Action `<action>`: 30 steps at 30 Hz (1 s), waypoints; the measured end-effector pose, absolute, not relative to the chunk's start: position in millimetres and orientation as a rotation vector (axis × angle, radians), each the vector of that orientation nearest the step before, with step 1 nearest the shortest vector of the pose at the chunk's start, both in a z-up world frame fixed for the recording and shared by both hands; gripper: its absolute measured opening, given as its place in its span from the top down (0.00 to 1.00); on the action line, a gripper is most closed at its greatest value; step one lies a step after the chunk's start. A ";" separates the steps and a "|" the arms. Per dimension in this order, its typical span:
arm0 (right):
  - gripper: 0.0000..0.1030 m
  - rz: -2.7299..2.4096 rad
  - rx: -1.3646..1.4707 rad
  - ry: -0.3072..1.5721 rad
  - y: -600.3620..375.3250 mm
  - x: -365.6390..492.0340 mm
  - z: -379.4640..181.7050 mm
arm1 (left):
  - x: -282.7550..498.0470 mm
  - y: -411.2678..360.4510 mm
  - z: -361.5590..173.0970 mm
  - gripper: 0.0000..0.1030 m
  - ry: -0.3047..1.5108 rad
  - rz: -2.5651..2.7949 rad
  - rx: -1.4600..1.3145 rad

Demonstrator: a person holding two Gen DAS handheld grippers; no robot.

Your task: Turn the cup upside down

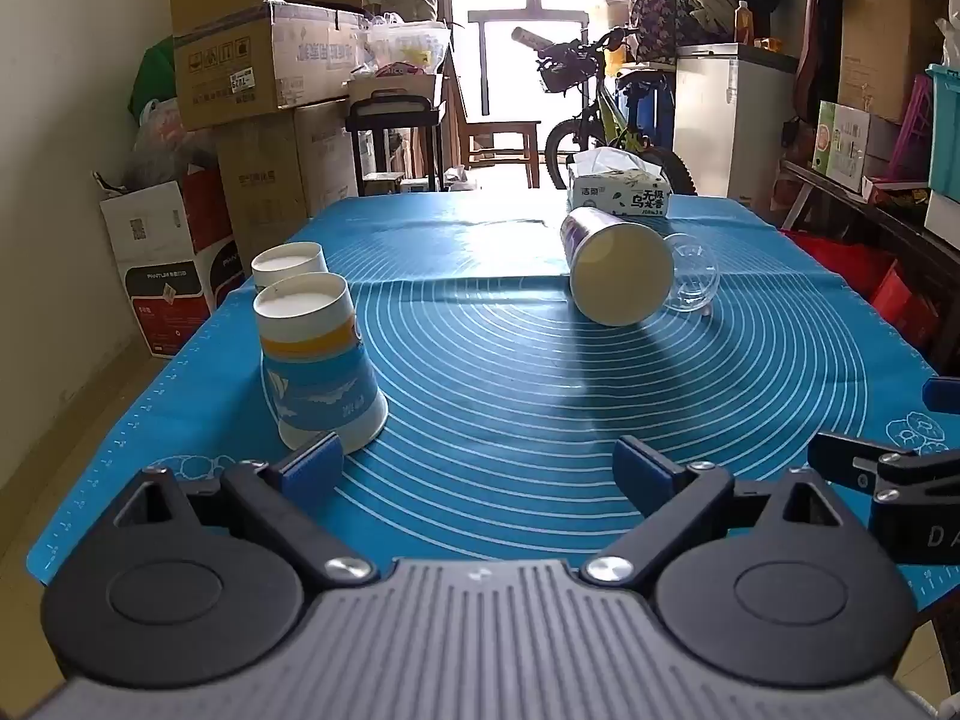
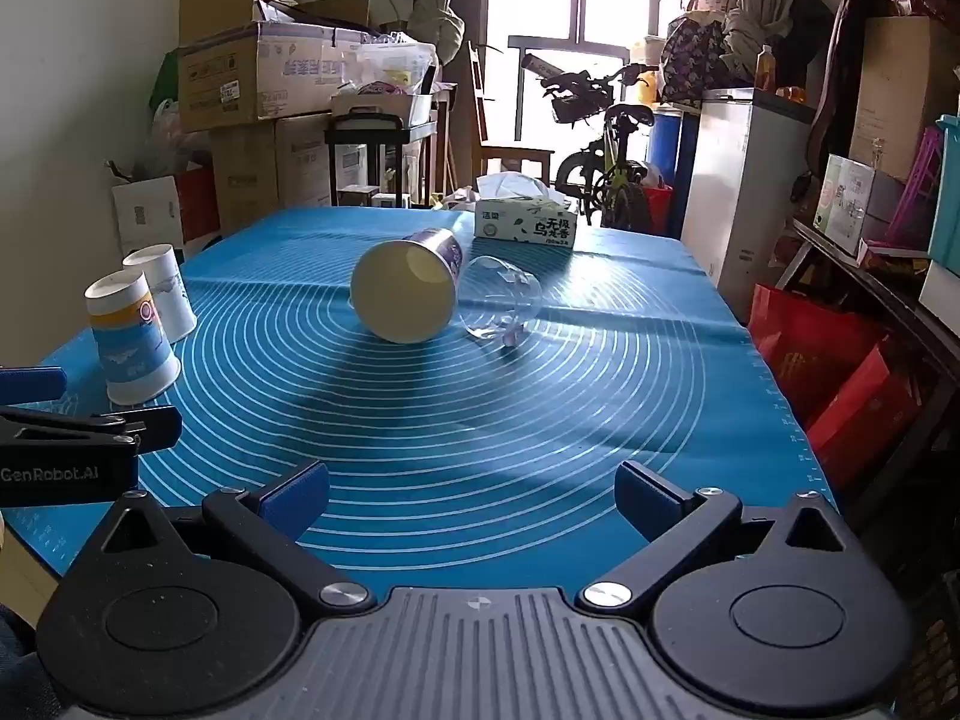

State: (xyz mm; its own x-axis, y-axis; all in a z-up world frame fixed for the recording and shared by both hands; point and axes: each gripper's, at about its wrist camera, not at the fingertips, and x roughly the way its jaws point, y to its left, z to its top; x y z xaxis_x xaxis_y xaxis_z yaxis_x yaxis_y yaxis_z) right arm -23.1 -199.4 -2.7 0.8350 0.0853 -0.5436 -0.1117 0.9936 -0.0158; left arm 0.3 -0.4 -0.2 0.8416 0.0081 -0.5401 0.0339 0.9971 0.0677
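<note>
A paper cup (image 1: 618, 270) (image 2: 408, 291) lies on its side mid-table, its yellowish mouth facing me. A clear glass cup (image 1: 693, 276) (image 2: 501, 303) lies on its side touching its right. Two paper cups stand upside down at the left: a blue and orange one (image 1: 318, 360) (image 2: 132, 348) and a white one (image 1: 288, 267) (image 2: 162, 288) behind it. My left gripper (image 1: 480, 471) is open and empty near the front edge, its left finger close to the blue cup. My right gripper (image 2: 474, 495) is open and empty, well short of the lying cups.
A blue silicone mat (image 1: 510, 408) (image 2: 480, 396) covers the table. A tissue box (image 1: 618, 189) (image 2: 528, 222) sits at the far edge. Cardboard boxes (image 1: 258, 60) stack at the left; a bicycle (image 1: 606, 120) and white cabinet (image 1: 732, 120) stand beyond.
</note>
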 end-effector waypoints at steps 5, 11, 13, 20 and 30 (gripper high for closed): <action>0.00 0.101 -0.049 0.576 -199.2 -23.1 -2.9 | 0.6 -0.1 0.0 0.07 0.569 -0.014 0.072; 0.00 0.100 -0.046 0.575 -197.2 -22.5 -6.2 | 1.0 -0.4 1.4 0.07 0.570 -0.016 0.067; 0.00 0.100 -0.047 0.573 -197.2 -23.1 -5.8 | 1.5 -0.5 2.1 0.07 0.571 -0.017 0.066; 0.00 0.102 -0.049 0.576 -197.6 -22.7 -4.7 | 1.0 0.1 0.8 0.07 0.568 -0.015 0.066; 0.00 0.101 -0.054 0.577 -197.6 -23.2 -4.6 | -0.3 1.6 0.4 0.07 0.566 -0.011 0.065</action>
State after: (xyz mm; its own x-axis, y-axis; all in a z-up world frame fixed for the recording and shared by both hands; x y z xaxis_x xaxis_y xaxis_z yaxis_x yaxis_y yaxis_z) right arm -23.2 -197.6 -4.6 0.8336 0.0802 -0.5466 -0.1102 0.9937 -0.0223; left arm -0.3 1.6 0.4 0.8439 0.0072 -0.5365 0.0285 0.9979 0.0581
